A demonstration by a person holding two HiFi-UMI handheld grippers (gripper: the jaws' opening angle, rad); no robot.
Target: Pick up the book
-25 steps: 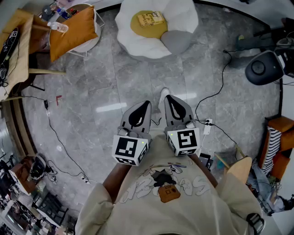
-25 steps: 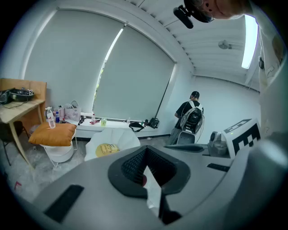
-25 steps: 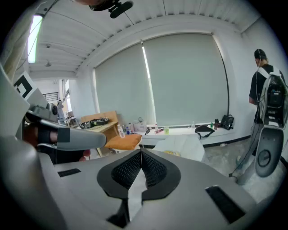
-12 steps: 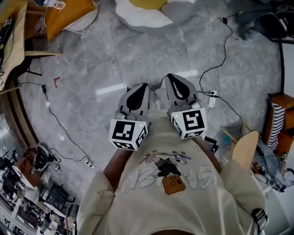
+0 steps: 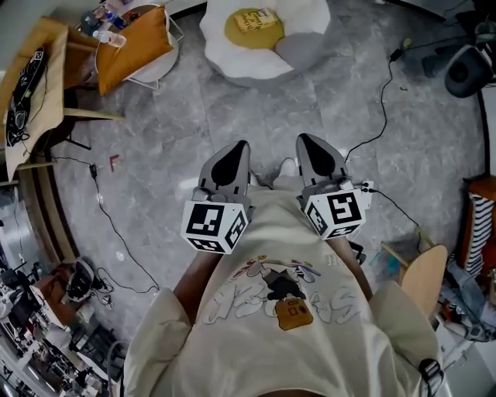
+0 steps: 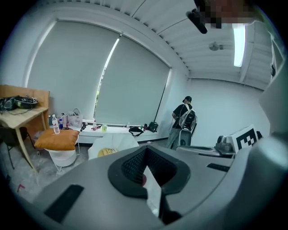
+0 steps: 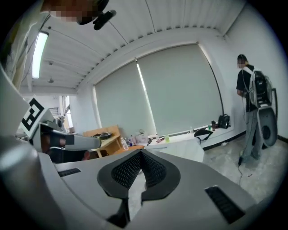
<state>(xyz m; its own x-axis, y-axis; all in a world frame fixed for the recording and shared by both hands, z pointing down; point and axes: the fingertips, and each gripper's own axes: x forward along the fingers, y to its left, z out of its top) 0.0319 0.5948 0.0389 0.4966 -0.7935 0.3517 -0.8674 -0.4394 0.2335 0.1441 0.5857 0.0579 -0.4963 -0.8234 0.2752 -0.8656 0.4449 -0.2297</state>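
You stand on the grey floor (image 5: 155, 132) with the left gripper (image 5: 236, 151) and right gripper (image 5: 310, 146) held close to your chest, both sets of jaws clenched on nothing; the book (image 5: 256, 18) lies well ahead, flat on a yellow cushion (image 5: 235, 32) in the white beanbag seat (image 5: 256, 68); to make this approach well, walk up to the seat's near edge; mind the black cable (image 5: 381, 128) on your right; release one set of jaws before reaching in; take the book by its near edge, since the soft cushion will likely give under pressure.
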